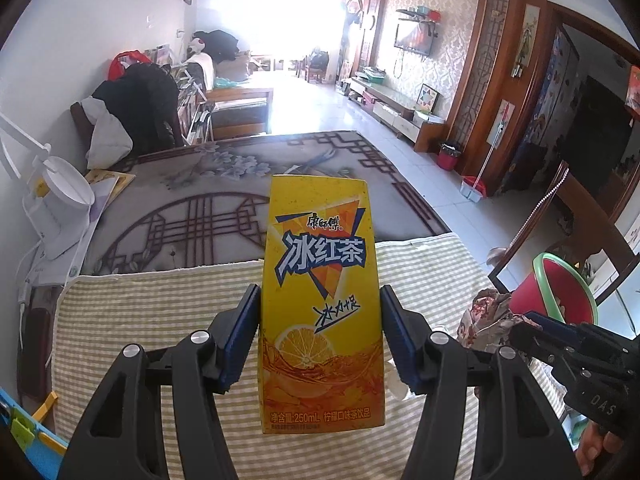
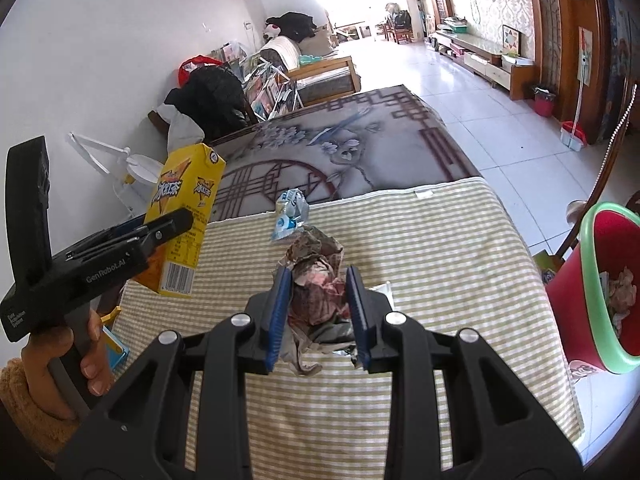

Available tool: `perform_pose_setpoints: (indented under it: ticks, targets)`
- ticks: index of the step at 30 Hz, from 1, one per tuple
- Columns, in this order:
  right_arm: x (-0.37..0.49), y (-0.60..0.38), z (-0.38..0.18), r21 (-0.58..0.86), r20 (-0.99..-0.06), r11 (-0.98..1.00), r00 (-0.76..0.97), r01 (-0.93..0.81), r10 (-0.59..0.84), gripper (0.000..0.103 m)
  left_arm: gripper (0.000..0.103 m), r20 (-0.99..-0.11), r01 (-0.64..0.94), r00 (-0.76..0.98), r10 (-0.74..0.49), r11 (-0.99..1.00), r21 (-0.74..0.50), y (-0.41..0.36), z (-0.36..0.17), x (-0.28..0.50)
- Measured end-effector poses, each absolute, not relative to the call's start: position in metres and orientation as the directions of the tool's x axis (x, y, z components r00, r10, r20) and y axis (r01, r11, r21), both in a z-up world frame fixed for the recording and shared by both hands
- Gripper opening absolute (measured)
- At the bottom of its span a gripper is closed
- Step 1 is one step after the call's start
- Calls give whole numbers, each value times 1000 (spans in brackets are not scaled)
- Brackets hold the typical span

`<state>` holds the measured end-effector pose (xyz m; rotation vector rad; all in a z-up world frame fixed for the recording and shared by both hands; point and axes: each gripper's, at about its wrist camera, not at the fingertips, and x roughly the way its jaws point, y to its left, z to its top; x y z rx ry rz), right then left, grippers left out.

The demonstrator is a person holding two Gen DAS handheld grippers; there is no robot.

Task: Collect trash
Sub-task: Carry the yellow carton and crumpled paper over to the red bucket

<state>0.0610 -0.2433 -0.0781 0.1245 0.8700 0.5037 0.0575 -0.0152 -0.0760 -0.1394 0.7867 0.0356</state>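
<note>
Table (image 2: 460,240) fills the lower half of both views; its near part is covered by a soft green-and-white striped cloth (image 1: 160,320), the far part by a smooth grey mat (image 1: 200,184) printed with dark lattice and pale flowers. Red plastic bin (image 2: 576,292), round with a green rim, sits at the right edge of the right wrist view, tilted toward the table; crumpled paper is visible inside. Drink carton (image 1: 320,300): yellow, rectangular, glossy printed card, long axis upright, top toward the frame's upper edge, centred in the left wrist view. Left gripper (image 1: 318,338): jaws partly spread, blue ribbed pads pressed on the carton's two narrow sides, carton clear of the cloth. Crumpled wrapper (image 2: 316,292): irregular wad of creased brown-pink paper, no clear long axis, centre of the right wrist view. Right gripper (image 2: 318,312): jaws nearly together, pads clamping the wad from both sides. Small blue-and-white foil packet (image 2: 290,214), wrinkled, lies on the cloth's far edge, above the wad in frame.
</note>
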Motion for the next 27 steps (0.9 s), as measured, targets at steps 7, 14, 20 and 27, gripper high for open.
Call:
perform_pose_setpoints:
  ticks: [7, 14, 20, 27]
  targets:
    - [76, -269, -76, 305, -695, 864, 527, -400, 489, 29, 57, -707, -112, 707, 7, 988, -102, -42, -72, 64]
    - [94, -296, -73, 310, -689, 845, 509, -436, 515, 29, 57, -708, -157, 705, 45, 983, -94, -67, -70, 71]
    - [104, -320, -72, 315, -686, 830, 493, -460, 534, 29, 57, -707, -181, 703, 69, 980, -84, -92, -67, 75]
    - [116, -353, -70, 343, -666, 823, 499, -453, 553, 29, 57, -706, -171, 703, 86, 984, -50, -128, -58, 83]
